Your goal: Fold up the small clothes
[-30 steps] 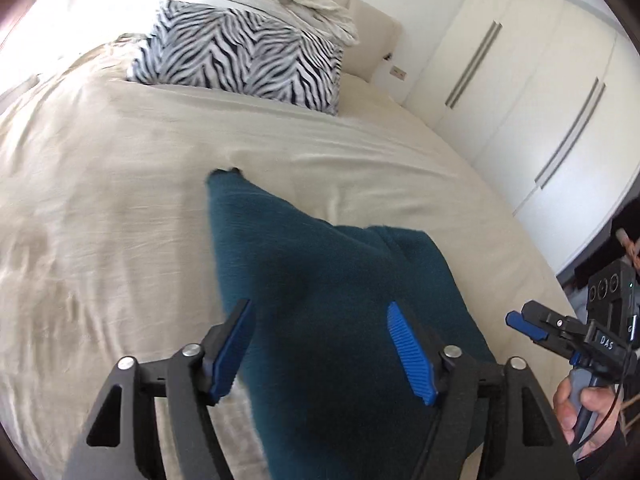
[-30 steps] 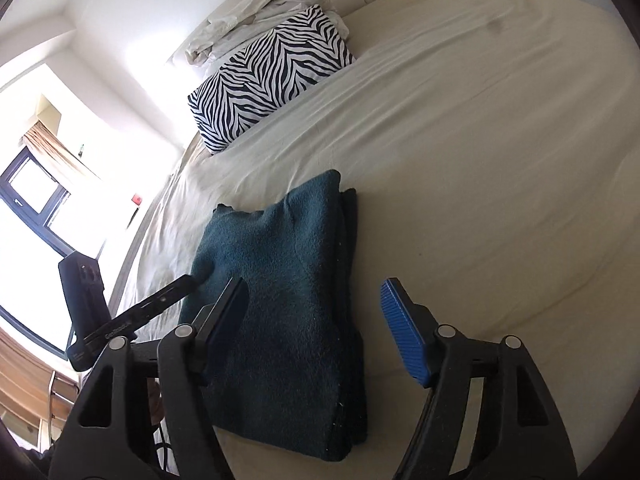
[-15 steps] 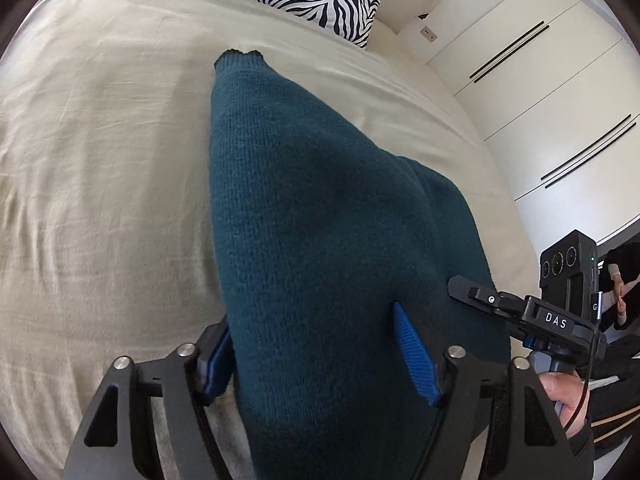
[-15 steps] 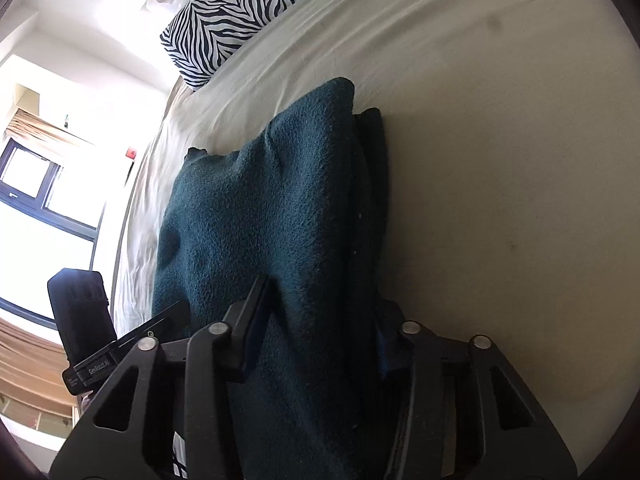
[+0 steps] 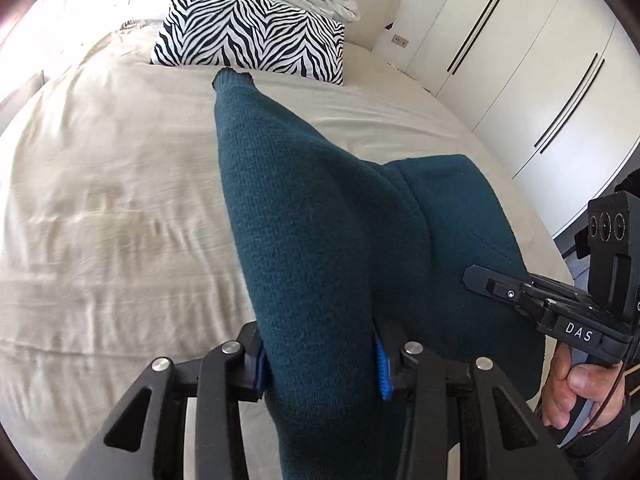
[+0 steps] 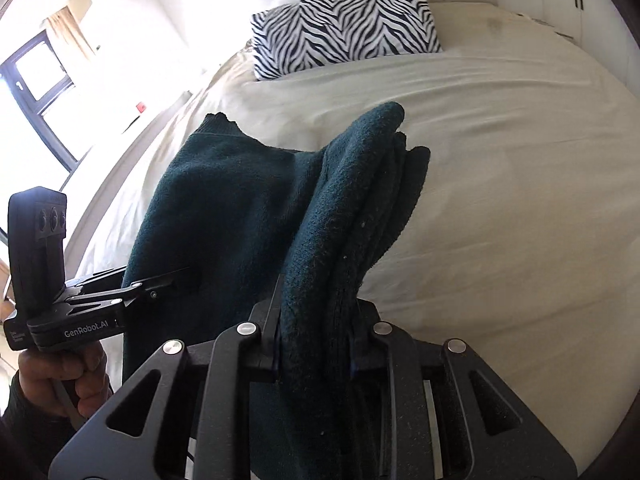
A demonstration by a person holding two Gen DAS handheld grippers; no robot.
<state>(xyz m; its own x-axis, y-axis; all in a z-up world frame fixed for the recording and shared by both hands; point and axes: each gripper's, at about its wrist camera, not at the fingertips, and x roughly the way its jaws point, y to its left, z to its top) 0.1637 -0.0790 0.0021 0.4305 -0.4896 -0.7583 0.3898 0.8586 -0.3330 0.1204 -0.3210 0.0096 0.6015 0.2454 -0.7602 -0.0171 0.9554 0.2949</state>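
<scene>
Left wrist view: the left tool (image 5: 320,364) occupied the lower centre of the frame, its jaws having just been closing and now pinching a bunched near edge of the teal knitted garment (image 5: 320,208) between the blue pads (image 5: 383,372). The garment ran from the tool up to a ribbed end at upper centre, its near part raised off the cream bed (image 5: 112,200) and its far part apparently resting on the sheet. The right tool (image 5: 520,296), held in a hand (image 5: 576,396), entered from the lower right and met the garment's right edge. A zebra-print pillow (image 5: 248,36) lay at the top of the frame. Right wrist view: the right tool (image 6: 314,354) stood at lower centre, its jaws likewise having just been closing and now clamped on a thick stack of folded layers of the garment (image 6: 240,216), which rose toward the frame's centre. The left tool (image 6: 160,284) reached the garment's left edge from the lower left, carried by a hand (image 6: 60,380). The bed (image 6: 520,160) filled the right half, the pillow (image 6: 344,32) the top. Judged step: both near corners were gripped and lifted, ready for a lengthwise fold. The next move would call for carrying both corners together toward the far end, level with each other, and letting go only once the edges lay aligned.
</scene>
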